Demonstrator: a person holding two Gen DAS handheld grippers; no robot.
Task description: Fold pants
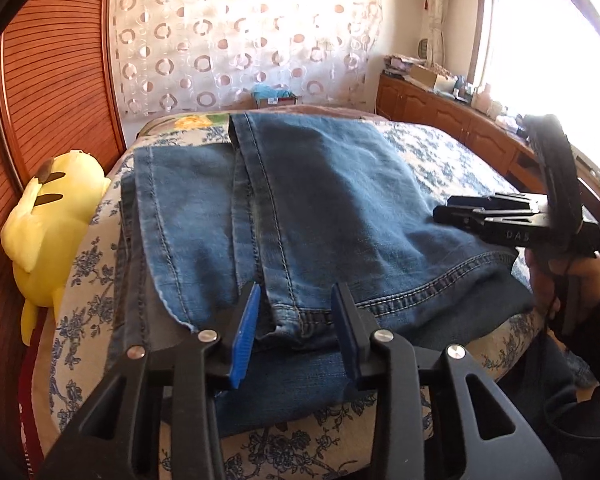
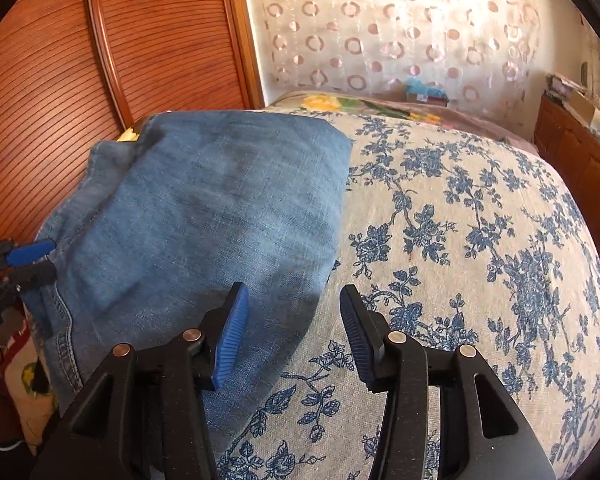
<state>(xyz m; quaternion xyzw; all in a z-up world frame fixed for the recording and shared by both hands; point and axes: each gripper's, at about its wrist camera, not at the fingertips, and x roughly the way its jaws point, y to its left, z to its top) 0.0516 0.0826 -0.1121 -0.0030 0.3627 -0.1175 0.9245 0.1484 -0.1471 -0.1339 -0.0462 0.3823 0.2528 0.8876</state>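
Lying folded on bed (image 2: 460, 220), jeans (image 1: 320, 200); both jaws apart.

Bed (image 2: 480, 208) had a blue floral cover. Slatted wood panel (image 1: 56, 80) ran along one side, circle-print curtain (image 1: 236, 36) behind, low wooden cabinets (image 1: 440, 112) under a bright window (image 1: 548, 52).

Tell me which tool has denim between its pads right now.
The left tool: the jeans' hem sits between its pads. The right tool hangs open at the jeans' edge over the bedspread.
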